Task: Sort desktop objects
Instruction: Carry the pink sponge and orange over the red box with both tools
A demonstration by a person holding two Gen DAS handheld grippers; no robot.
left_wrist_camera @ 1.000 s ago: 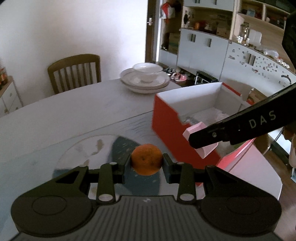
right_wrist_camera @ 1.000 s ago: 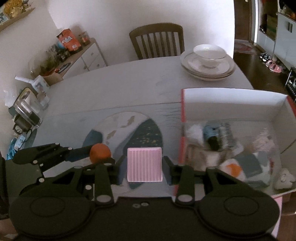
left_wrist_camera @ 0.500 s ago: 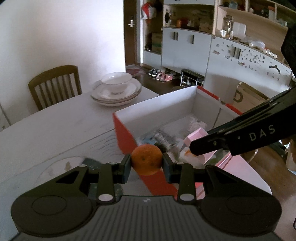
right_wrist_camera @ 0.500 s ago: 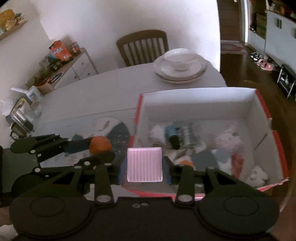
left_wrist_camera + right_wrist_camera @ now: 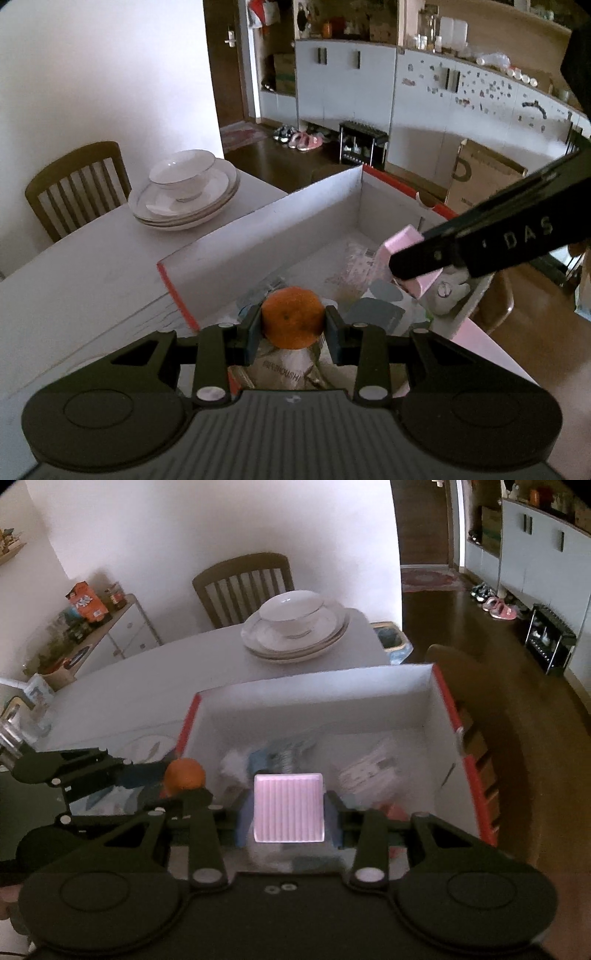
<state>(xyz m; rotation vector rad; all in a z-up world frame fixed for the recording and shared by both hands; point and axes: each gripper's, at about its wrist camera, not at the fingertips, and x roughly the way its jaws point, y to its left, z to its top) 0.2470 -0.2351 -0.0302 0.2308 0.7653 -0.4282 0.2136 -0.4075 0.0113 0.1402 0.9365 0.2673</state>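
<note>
My left gripper (image 5: 292, 325) is shut on an orange (image 5: 291, 317) and holds it above the near left part of the red box (image 5: 177, 291). My right gripper (image 5: 289, 808) is shut on a pink ribbed block (image 5: 289, 808) and holds it over the inside of the box (image 5: 448, 709). In the left wrist view the block (image 5: 402, 240) and the right gripper's finger (image 5: 480, 240) hang over the box's right side. In the right wrist view the orange (image 5: 184, 775) sits at the box's left wall. The box holds several small items.
A bowl on stacked plates (image 5: 184, 195) stands on the grey table (image 5: 92, 266) behind the box, with a wooden chair (image 5: 74, 184) beyond. A side cabinet (image 5: 92, 635) with clutter is at the far left. The table's edge and floor lie right of the box.
Both grippers have moved from over the table mat to over the box, carrying the orange and the pink block. Both stay shut on their objects.
</note>
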